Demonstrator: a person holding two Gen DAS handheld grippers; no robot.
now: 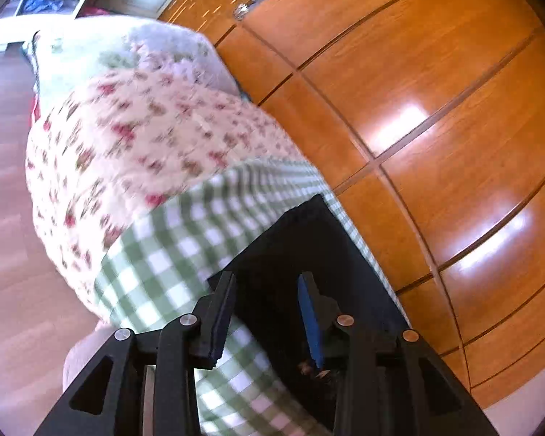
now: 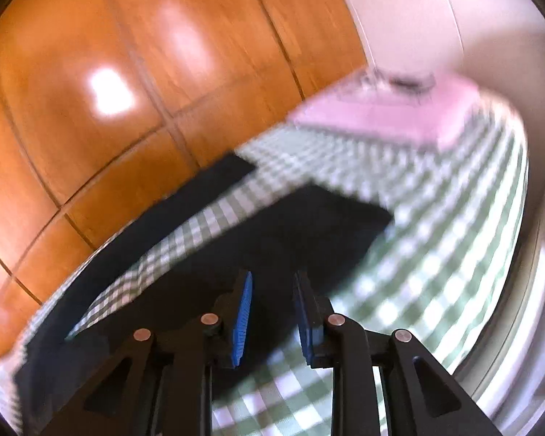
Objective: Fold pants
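The dark pants [image 1: 309, 247] lie flat on a green-and-white checked bed sheet [image 1: 163, 261], near the bed's edge by the wardrobe. My left gripper [image 1: 267, 283] hovers over one end of them, open, with nothing between its pads. In the blurred right wrist view the pants [image 2: 301, 229] spread as two dark parts with a strip of checked sheet [image 2: 200, 232] showing between them. My right gripper [image 2: 272, 279] is above the nearer dark part, open, its blue pads apart and holding nothing.
A floral cover [image 1: 145, 138] and a grey pillow [image 1: 170, 47] lie further along the bed. A pink cushion [image 2: 381, 116] lies at the other end. Glossy wooden wardrobe doors [image 1: 418, 91] stand close along the bed's side. Wooden floor [image 1: 3, 181] is beyond the opposite edge.
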